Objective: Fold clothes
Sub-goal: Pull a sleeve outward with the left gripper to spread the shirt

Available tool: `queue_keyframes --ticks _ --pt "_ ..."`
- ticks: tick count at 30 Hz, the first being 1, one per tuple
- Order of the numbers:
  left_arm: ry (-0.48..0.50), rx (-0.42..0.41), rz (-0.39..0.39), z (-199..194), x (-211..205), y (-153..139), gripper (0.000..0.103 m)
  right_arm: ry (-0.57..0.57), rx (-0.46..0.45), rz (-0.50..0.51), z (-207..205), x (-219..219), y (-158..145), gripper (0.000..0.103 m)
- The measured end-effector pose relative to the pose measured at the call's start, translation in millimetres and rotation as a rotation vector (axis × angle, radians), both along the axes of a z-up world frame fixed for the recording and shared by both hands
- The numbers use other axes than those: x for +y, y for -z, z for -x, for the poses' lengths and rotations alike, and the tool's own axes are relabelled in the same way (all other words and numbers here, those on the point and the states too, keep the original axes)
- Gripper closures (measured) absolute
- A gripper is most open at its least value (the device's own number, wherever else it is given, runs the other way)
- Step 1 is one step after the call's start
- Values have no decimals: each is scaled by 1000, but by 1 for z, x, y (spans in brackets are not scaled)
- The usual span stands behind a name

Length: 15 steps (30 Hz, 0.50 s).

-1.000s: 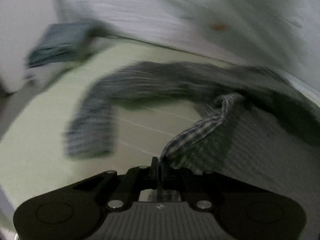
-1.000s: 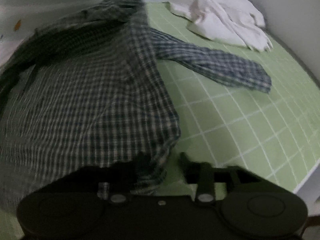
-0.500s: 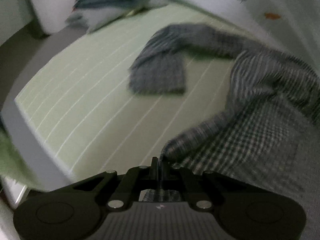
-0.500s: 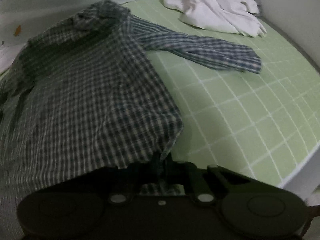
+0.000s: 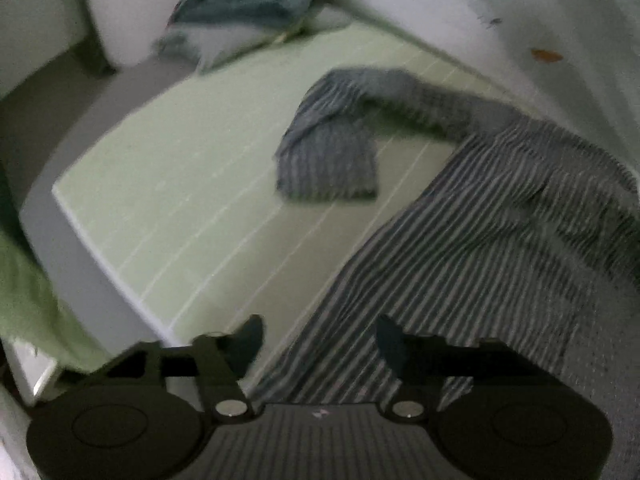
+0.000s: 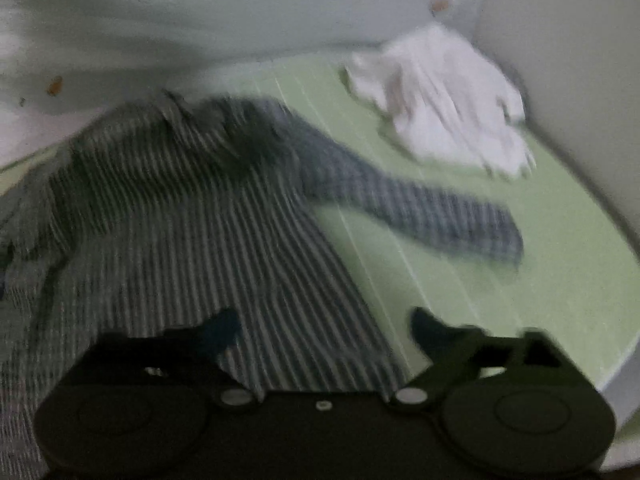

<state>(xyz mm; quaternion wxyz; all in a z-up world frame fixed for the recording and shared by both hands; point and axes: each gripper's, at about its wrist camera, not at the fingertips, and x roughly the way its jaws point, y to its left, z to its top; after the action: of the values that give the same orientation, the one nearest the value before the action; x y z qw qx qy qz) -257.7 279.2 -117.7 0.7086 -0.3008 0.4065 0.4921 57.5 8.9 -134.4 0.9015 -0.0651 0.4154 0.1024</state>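
We can read no brand, label or writing anywhere; both views are blurred. The surface is a pale green mat (image 5: 192,184) ruled with thin white lines, laid on a white base and set against a pale wall (image 6: 280,12) that carries a few small orange marks. A bundle of blue-grey cloth (image 5: 248,4) sits at the mat's far corner in the left view, and a crumpled white garment (image 6: 444,100) lies at the far corner in the right view.

The checked shirt (image 5: 500,240) lies spread flat on the mat, collar toward the wall, one sleeve (image 5: 332,152) bent back on itself on the left side and the other sleeve (image 6: 420,208) stretched out toward the white garment.

Our left claw (image 5: 320,340) stands wide open over the shirt's lower left edge, holding nothing. Our right claw (image 6: 324,332) is likewise spread wide over the lower right edge, gripping nothing; whether the fingers touch the cloth we cannot tell.
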Motion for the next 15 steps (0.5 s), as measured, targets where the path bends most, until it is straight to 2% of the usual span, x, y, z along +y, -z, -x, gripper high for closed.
queue_keyframes --ticks 3,7,15 --pt "41 -7 -29 -19 4 -10 24 -84 -46 -28 -9 18 -12 0" --pt "99 -4 -36 -47 7 -13 22 -165 -61 -94 -29 38 -24 0" --pt "201 30 -23 -108 33 -1 21 -269 -83 -154 -86 97 -32 0"
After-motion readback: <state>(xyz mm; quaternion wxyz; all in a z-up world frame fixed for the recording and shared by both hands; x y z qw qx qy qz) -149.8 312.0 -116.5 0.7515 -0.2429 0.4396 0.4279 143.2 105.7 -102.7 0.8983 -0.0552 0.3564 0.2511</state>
